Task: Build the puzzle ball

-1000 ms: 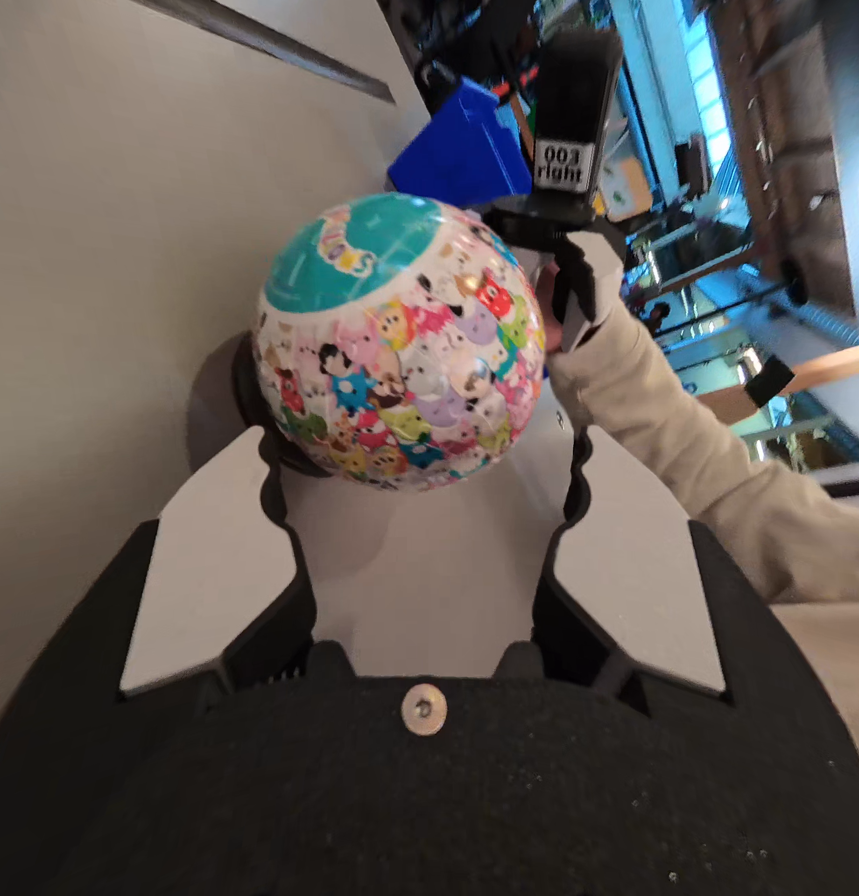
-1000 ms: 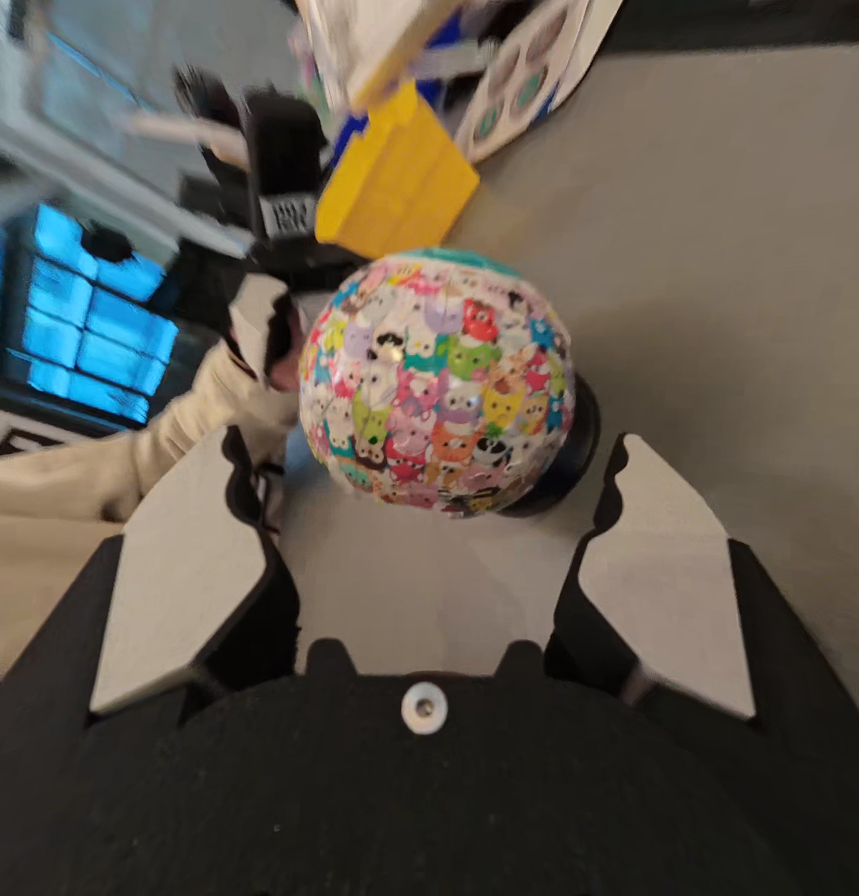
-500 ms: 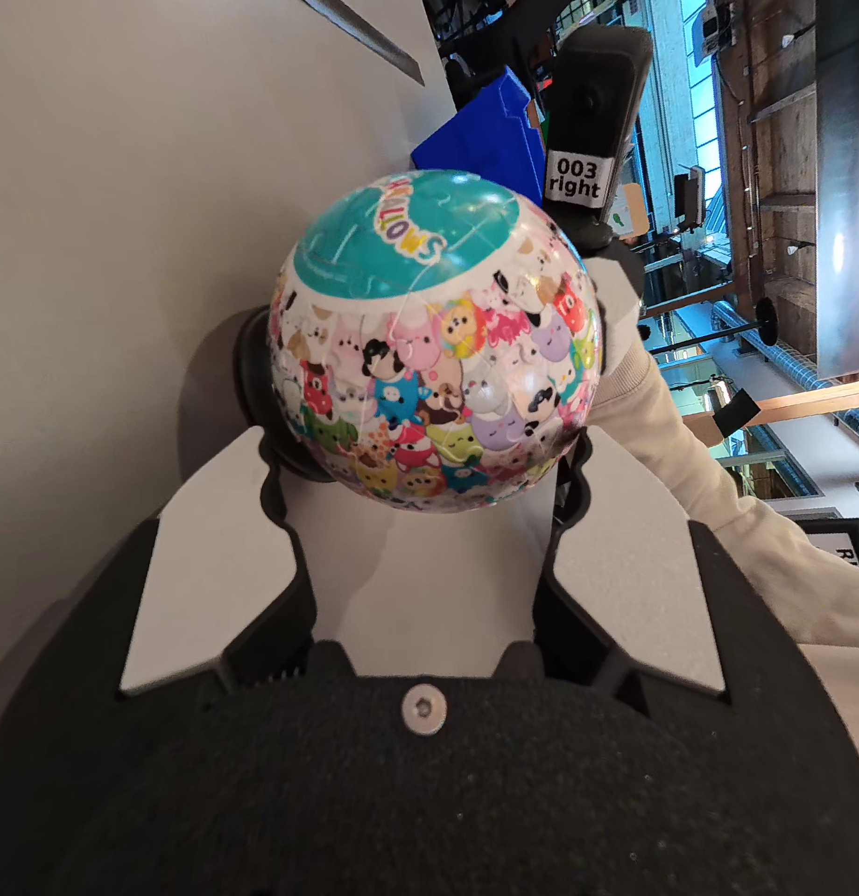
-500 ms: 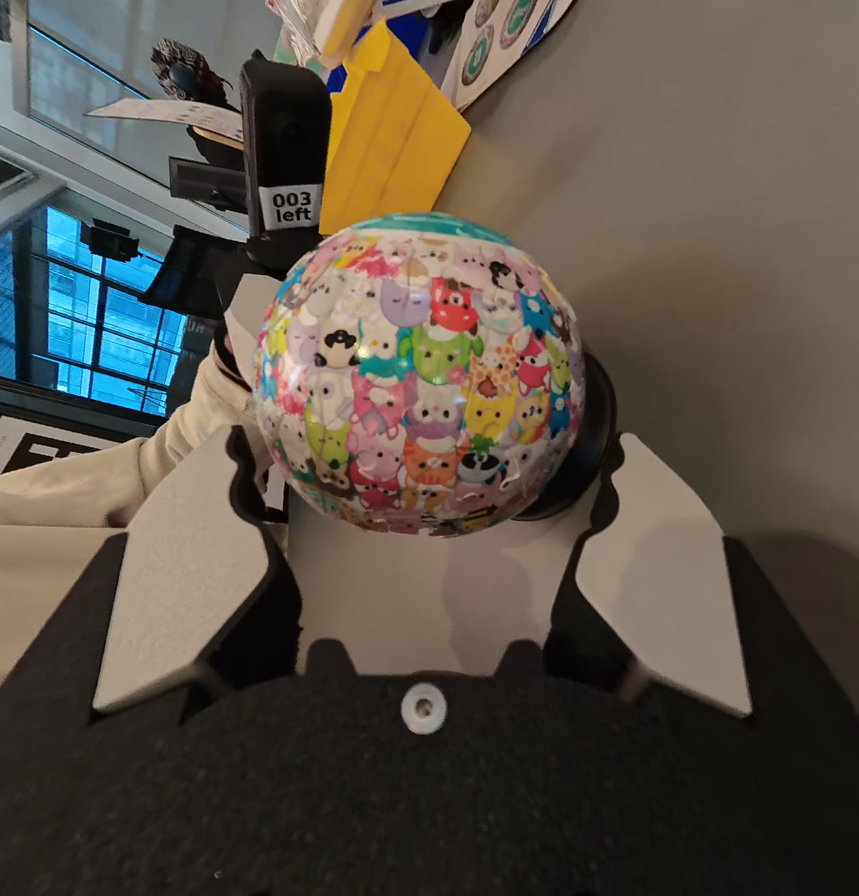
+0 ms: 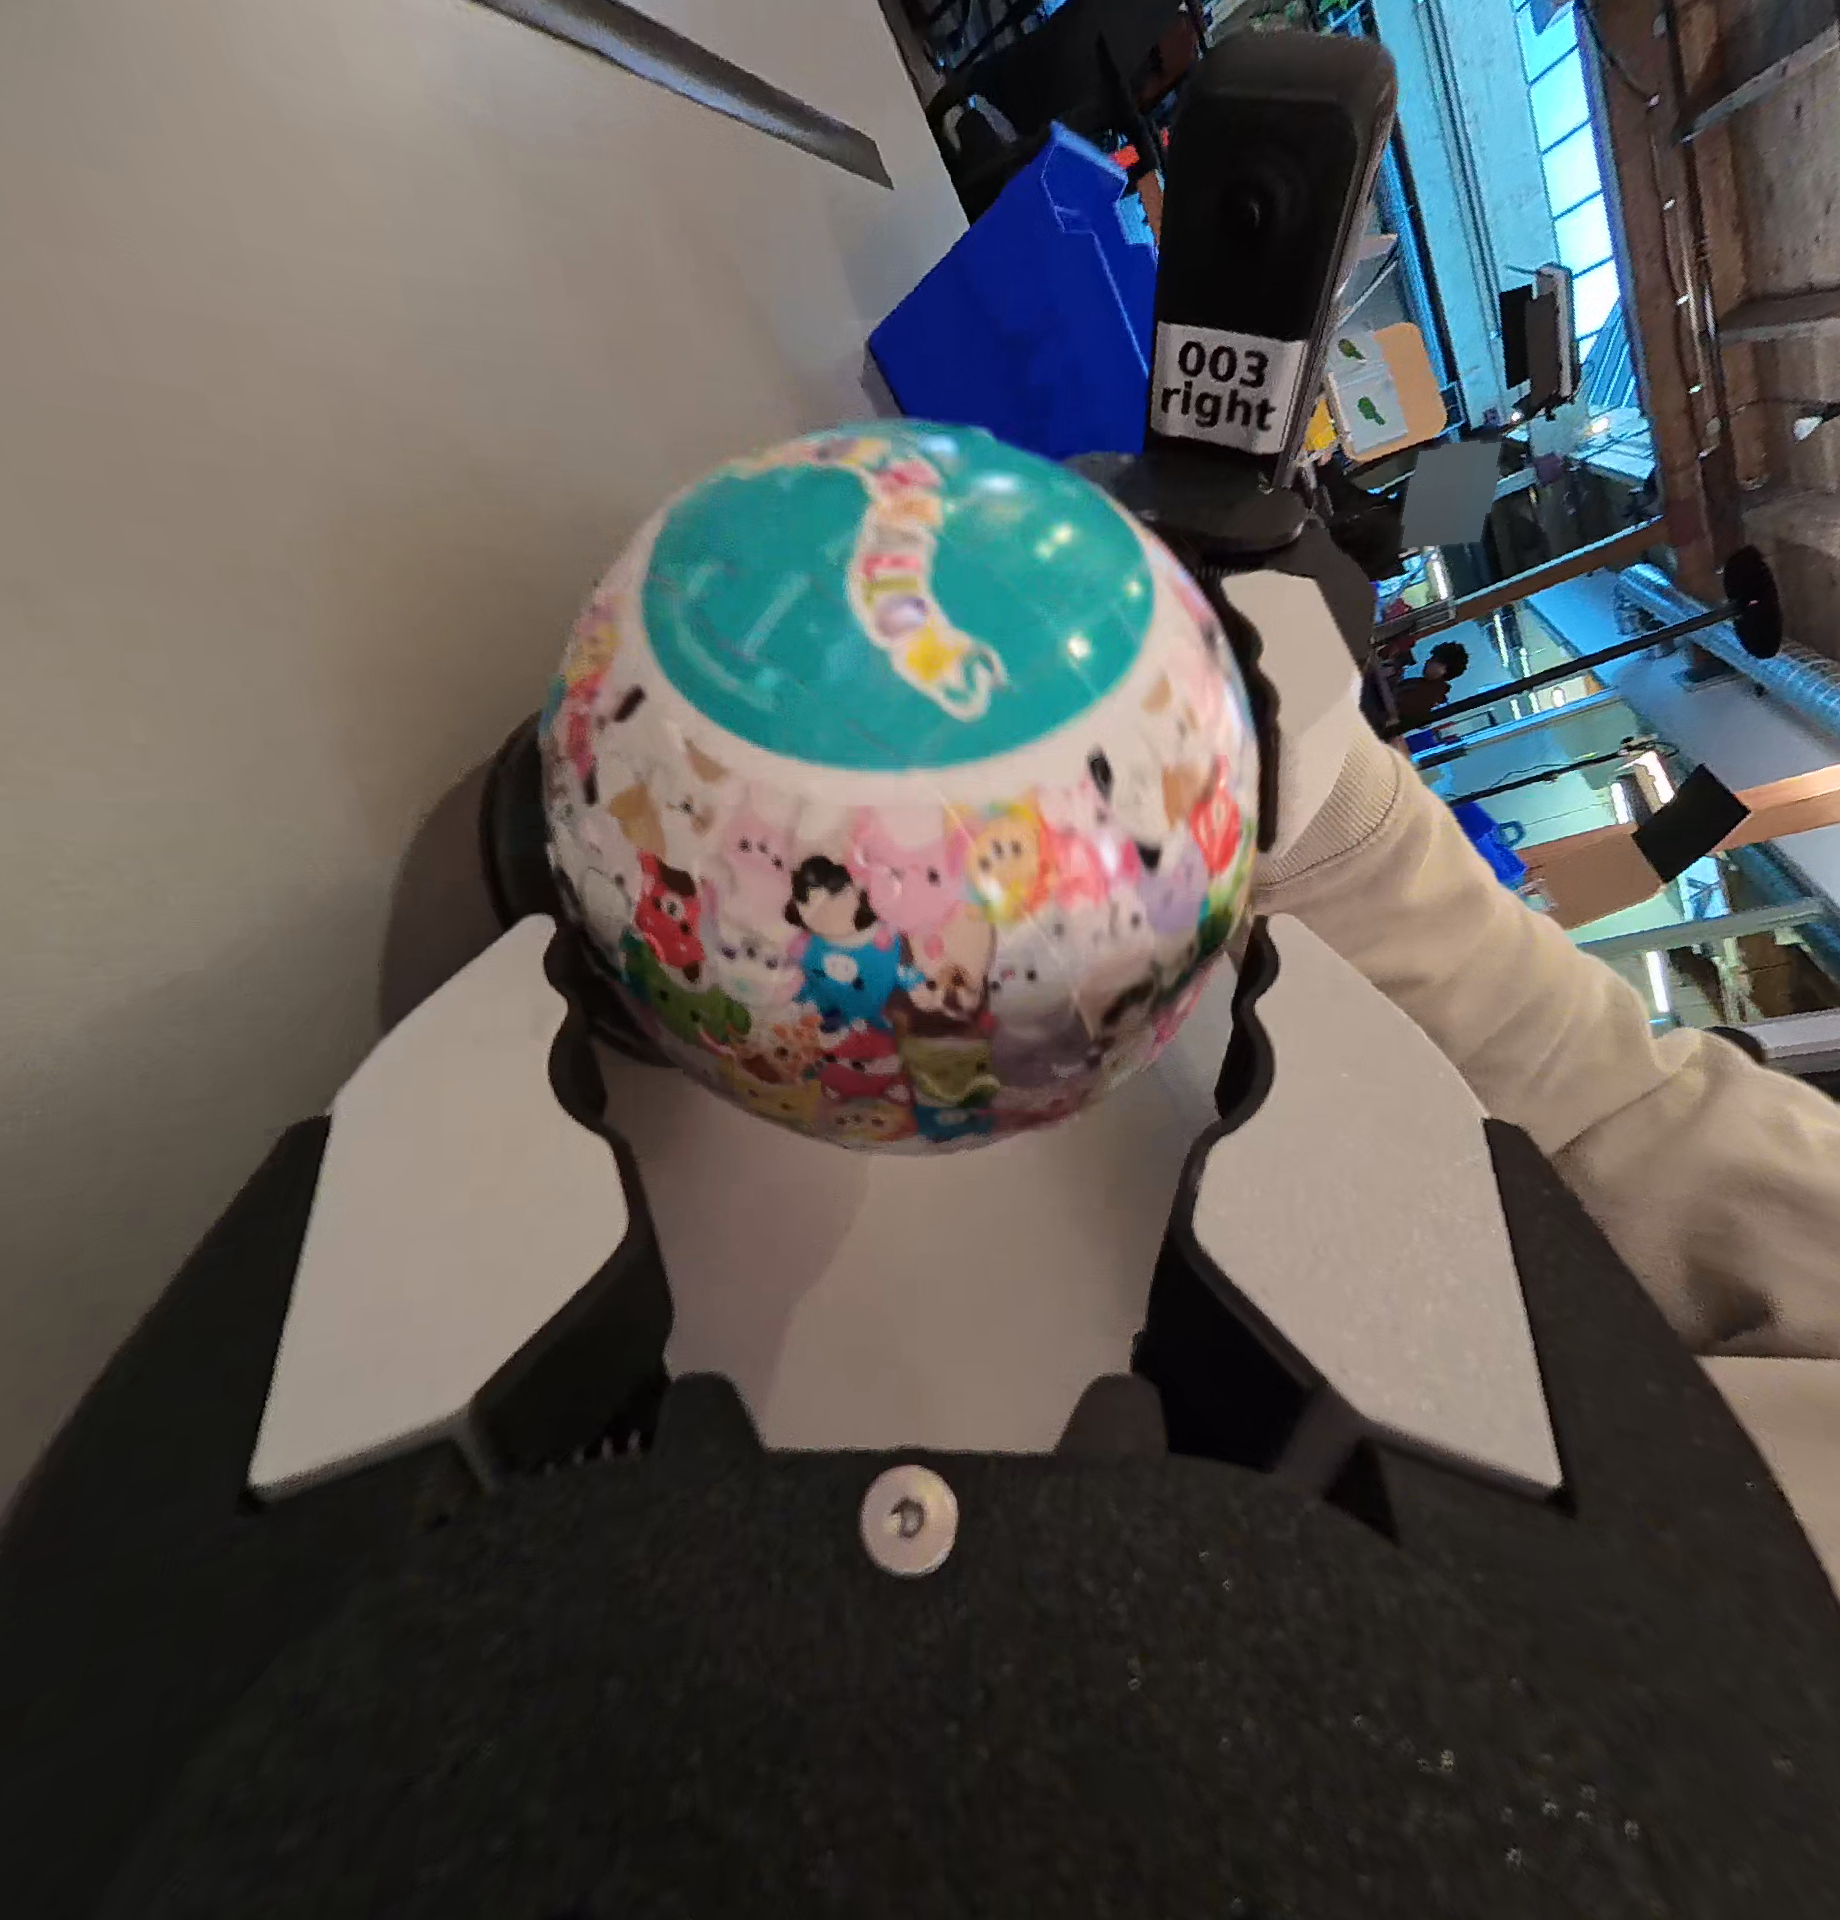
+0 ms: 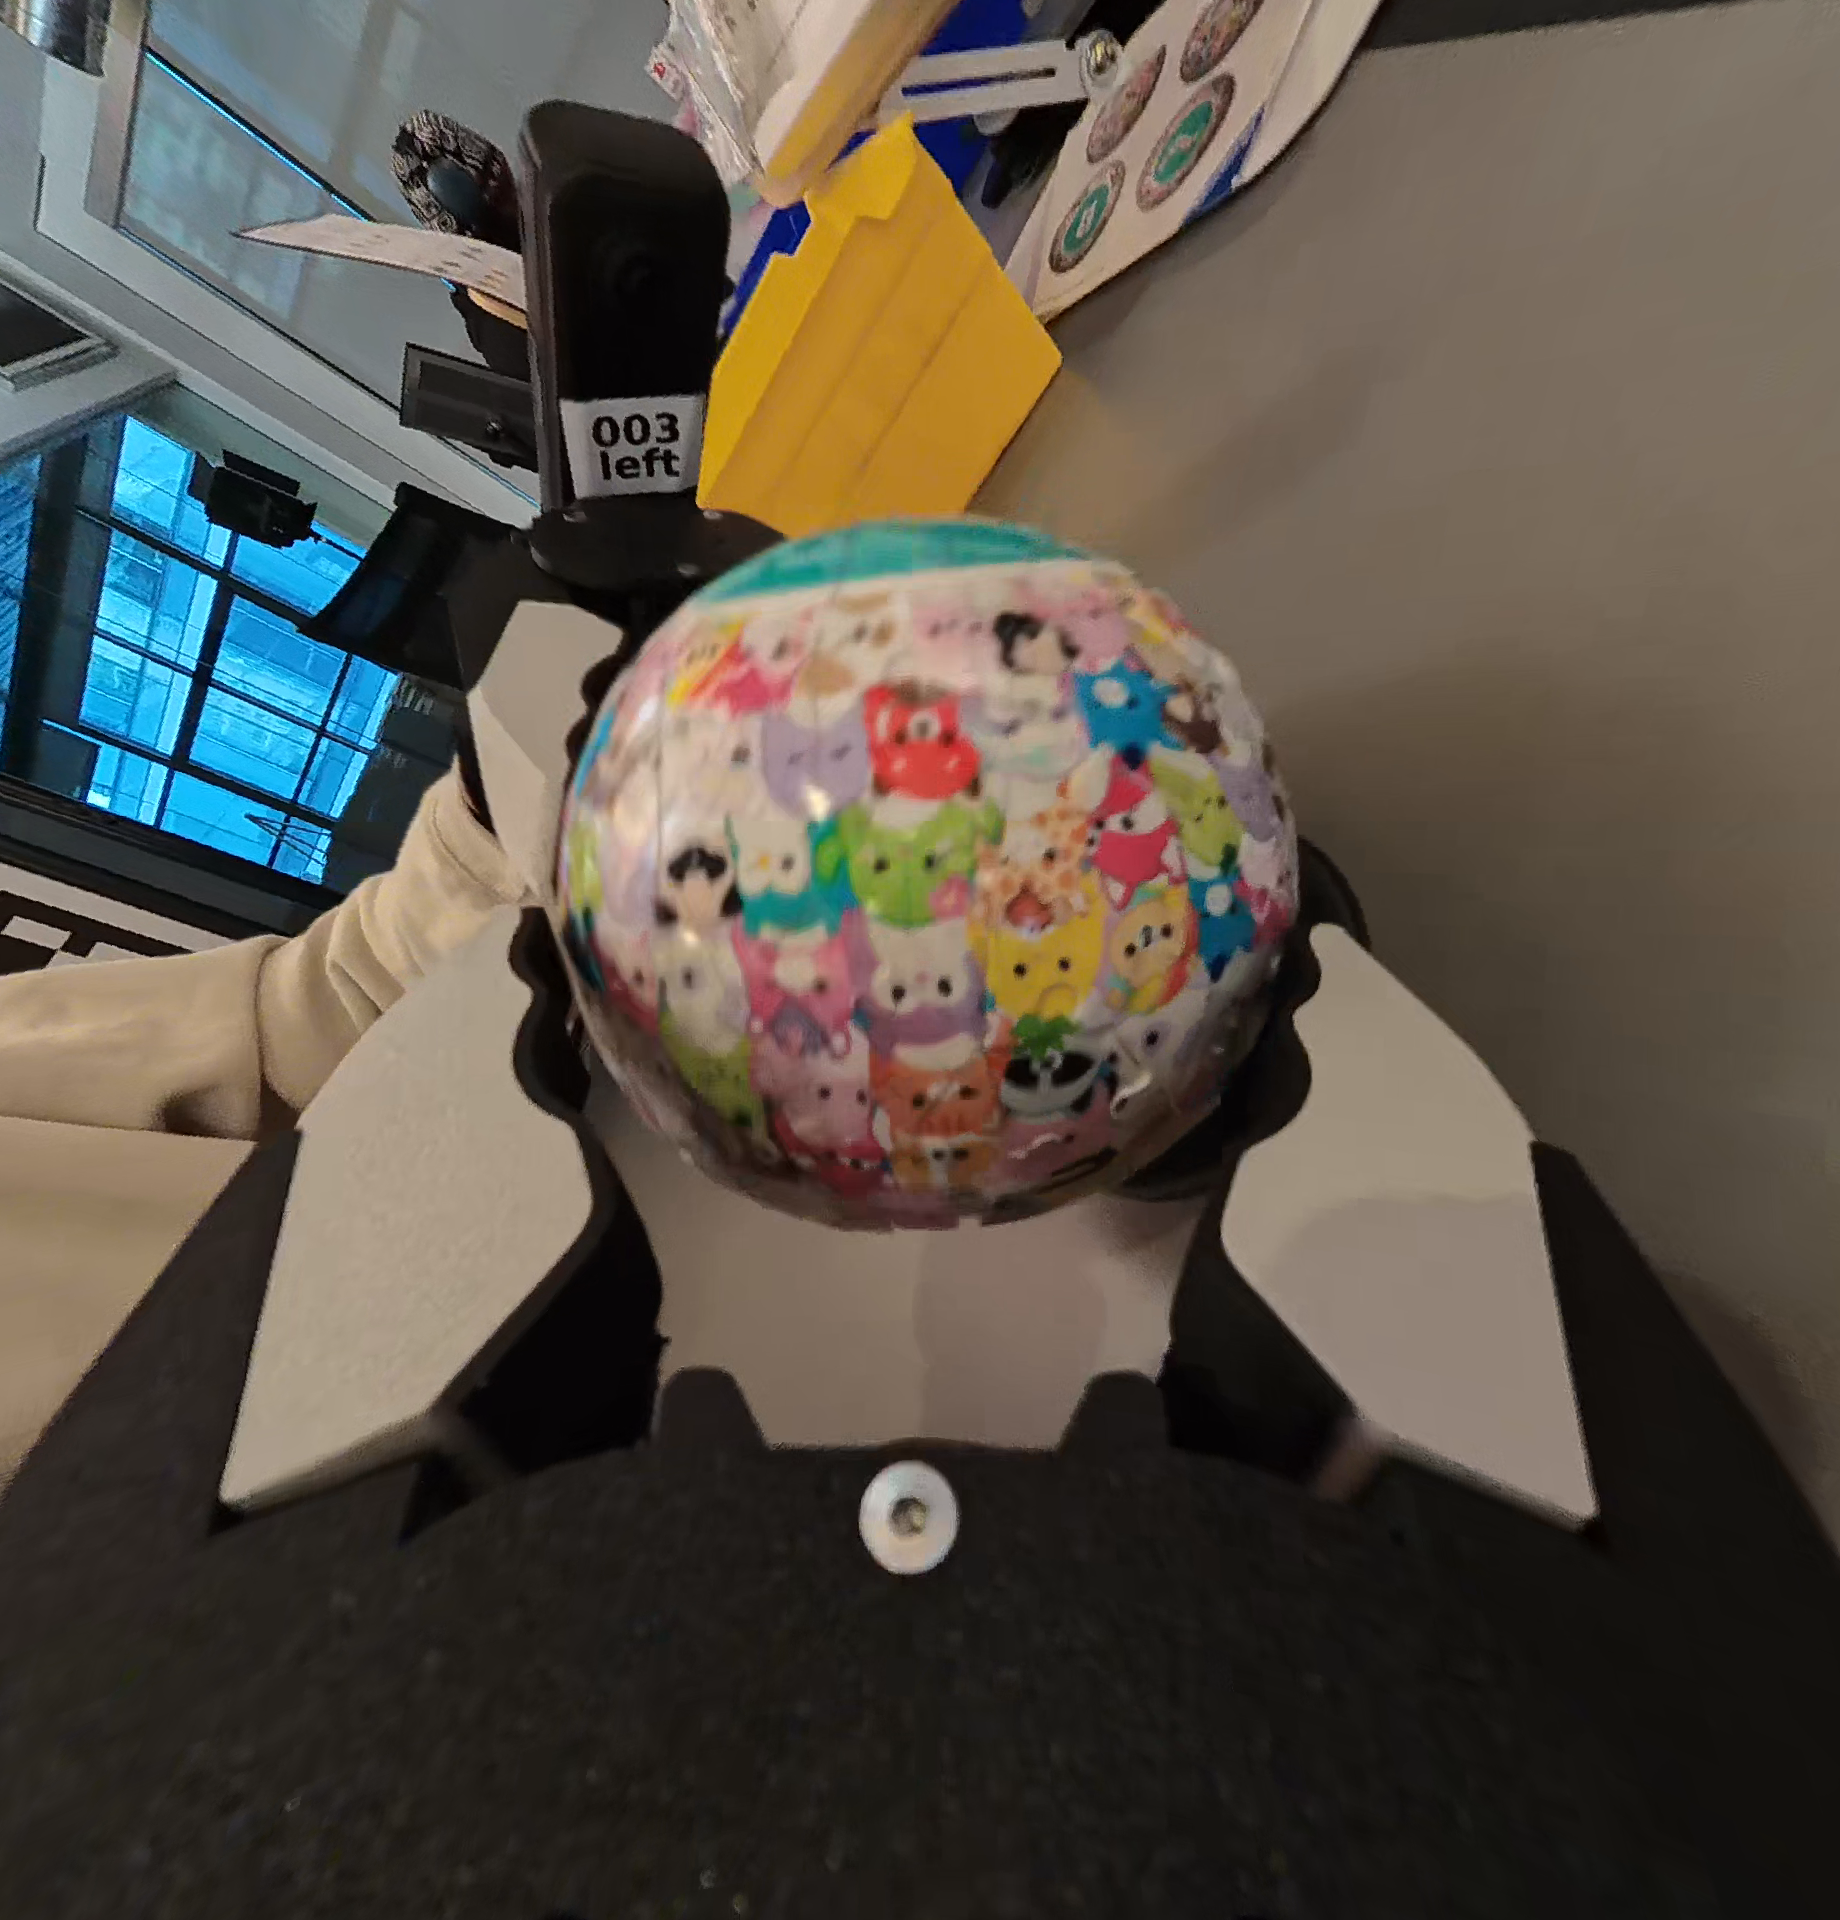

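Both grippers closer round puzzle ball [image 5: 895,810] on black stand [image 5: 516,831]; left gripper [image 5: 900,997], right gripper [image 6: 921,1013] spread wide, possibly touching; uneven squeeze could pop pieces.

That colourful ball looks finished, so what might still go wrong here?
Two risks, as I judge them. The glossy round puzzle ball sits on a small black stand; the open left gripper and right gripper approach from opposite sides, so an uneven push might roll it off. Squeezing too hard might pop curved pieces loose.
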### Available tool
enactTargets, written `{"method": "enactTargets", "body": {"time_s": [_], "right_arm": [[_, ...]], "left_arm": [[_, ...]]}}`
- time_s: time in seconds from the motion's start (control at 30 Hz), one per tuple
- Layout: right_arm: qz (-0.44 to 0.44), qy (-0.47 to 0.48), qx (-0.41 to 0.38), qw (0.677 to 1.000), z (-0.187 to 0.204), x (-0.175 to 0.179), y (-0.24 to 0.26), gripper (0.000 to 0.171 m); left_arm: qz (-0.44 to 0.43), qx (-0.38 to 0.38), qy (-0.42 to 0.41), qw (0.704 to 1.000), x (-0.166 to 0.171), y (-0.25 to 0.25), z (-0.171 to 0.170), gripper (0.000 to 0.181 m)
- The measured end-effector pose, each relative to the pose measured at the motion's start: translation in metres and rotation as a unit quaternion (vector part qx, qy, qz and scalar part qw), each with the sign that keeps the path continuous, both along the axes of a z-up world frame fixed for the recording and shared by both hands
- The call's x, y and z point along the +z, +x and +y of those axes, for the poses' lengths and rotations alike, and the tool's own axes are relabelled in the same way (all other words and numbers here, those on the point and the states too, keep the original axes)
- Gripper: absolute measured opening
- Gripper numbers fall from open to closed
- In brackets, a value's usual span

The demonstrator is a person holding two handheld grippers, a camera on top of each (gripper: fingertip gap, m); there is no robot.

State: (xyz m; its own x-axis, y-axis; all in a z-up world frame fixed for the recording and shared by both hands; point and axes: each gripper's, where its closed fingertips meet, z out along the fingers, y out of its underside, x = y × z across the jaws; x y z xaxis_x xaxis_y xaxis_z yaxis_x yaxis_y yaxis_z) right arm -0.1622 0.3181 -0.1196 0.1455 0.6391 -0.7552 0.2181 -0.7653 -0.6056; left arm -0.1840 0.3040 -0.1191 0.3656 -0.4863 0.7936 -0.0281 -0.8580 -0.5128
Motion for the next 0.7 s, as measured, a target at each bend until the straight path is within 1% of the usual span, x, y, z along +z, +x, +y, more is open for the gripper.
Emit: {"method": "enactTargets", "body": {"time_s": [0.07,0.2,0.23,0.27,0.4,0.53,0.63,0.67,0.7], "right_arm": [[0.014,0.028,-0.005,0.999,0.002,0.007,-0.001,0.126],[0.020,0.072,0.006,0.997,-0.004,0.009,-0.002,0.114],[0.027,0.083,0.012,0.996,-0.006,0.010,-0.002,0.114],[0.027,0.082,0.005,0.996,-0.005,0.009,-0.003,0.120],[0.044,0.067,-0.011,0.997,0.001,0.008,0.000,0.111],[0.051,0.068,-0.008,0.996,0.001,0.009,0.004,0.111],[0.060,0.095,-0.009,0.994,0.000,0.018,0.010,0.117],[0.059,0.115,-0.008,0.992,-0.001,0.021,0.014,0.118],[0.046,0.141,-0.008,0.989,-0.002,0.022,0.019,0.119]], "left_arm": [[0.002,0.009,0.027,1.000,0.006,-0.002,0.002,0.111],[0.002,0.015,0.069,0.998,0.010,-0.004,0.001,0.085],[0.006,0.020,0.074,0.997,0.010,-0.004,0.004,0.088],[0.003,0.025,0.080,0.996,0.011,-0.004,0.005,0.088],[0.004,0.022,0.094,0.995,0.014,0.001,0.006,0.087],[0.024,0.023,0.118,0.992,0.016,-0.002,0.002,0.091],[0.022,0.018,0.157,0.987,0.026,-0.009,-0.012,0.099],[0.048,0.011,0.177,0.983,0.023,-0.013,-0.019,0.103],[0.088,0.002,0.195,0.977,0.015,-0.017,-0.025,0.111]]}}
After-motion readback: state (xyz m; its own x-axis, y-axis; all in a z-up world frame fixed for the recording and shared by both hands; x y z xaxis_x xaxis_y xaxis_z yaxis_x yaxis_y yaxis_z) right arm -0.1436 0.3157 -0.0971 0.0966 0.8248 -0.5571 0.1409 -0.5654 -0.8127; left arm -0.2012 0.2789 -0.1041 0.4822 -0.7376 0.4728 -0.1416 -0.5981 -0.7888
